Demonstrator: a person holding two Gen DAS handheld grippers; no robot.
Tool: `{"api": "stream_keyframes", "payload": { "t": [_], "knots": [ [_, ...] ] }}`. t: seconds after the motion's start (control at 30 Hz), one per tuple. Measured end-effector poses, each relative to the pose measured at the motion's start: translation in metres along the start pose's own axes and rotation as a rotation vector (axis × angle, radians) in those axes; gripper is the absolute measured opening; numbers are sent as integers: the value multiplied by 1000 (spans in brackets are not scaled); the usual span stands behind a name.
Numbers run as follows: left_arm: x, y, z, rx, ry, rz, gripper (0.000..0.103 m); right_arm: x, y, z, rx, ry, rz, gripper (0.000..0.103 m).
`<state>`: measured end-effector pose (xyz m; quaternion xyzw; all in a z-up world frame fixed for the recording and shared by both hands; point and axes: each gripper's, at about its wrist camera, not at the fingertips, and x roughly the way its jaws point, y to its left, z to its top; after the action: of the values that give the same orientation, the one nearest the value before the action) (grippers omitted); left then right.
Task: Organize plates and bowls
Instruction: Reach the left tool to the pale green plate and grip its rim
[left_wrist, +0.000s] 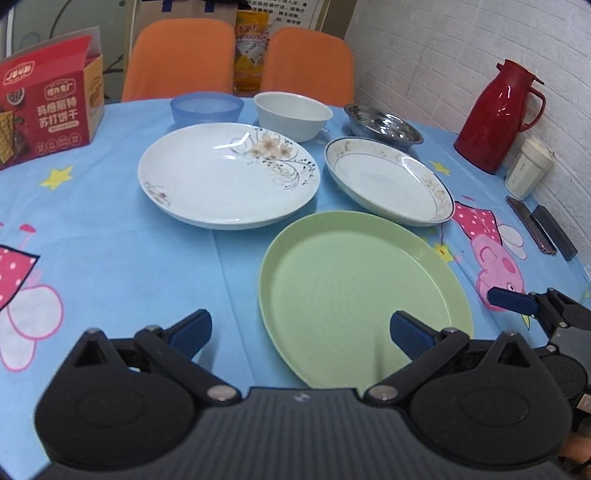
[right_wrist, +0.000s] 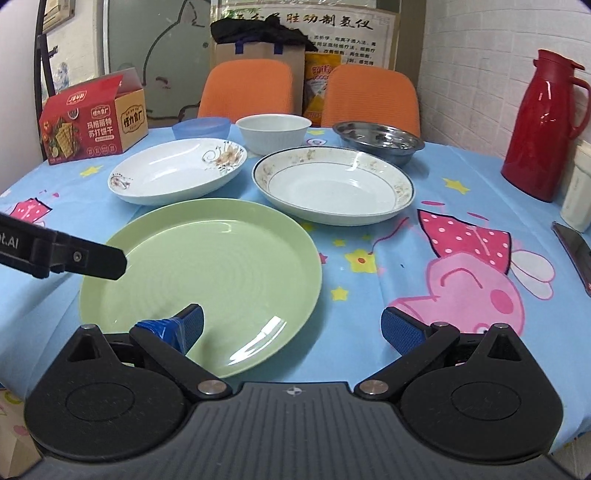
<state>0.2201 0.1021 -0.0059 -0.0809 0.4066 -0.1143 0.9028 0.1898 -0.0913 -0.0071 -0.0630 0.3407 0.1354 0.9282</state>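
A green plate lies nearest on the blue tablecloth. Behind it are a white flower-pattern plate and a gold-rimmed white plate. At the back stand a blue plastic bowl, a white bowl and a steel bowl. My left gripper is open and empty above the green plate's near left edge. My right gripper is open and empty above its near right edge.
A red cracker box stands at the back left. A red thermos, a white container and a phone sit along the right wall. Two orange chairs are behind the table.
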Motion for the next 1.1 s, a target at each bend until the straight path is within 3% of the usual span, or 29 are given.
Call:
{"api": "stream_keyframes", "payload": {
  "t": [0.17,0.2,0.23,0.27,0.43,0.53,0.7,0.93,1.1],
  "knots": [
    [16,-1,3,28,32,13,93,12,2,0,10,26,52,90],
    [20,-2,3,27,48,13,80,13,0,-1,29,31,71,91],
    [20,-4,2,42,42,26,76,13,-1,-1,38,25,75,91],
    [21,-8,3,63,48,42,64,13,-1,-1,29,22,76,91],
    [29,-21,2,119,46,95,65,13,0,-1,29,8,73,91],
    [29,-21,2,105,40,84,62,21,5,10,21,34,80,89],
    [28,-26,-3,115,5,113,57,18,12,1,-8,-29,117,88],
    [2,-5,-2,-3,9,56,54,-6,38,13,-53,-74,34,88],
    [-26,25,-16,-44,-1,148,53,-14,71,14,-67,-93,90,89]
  ]
}}
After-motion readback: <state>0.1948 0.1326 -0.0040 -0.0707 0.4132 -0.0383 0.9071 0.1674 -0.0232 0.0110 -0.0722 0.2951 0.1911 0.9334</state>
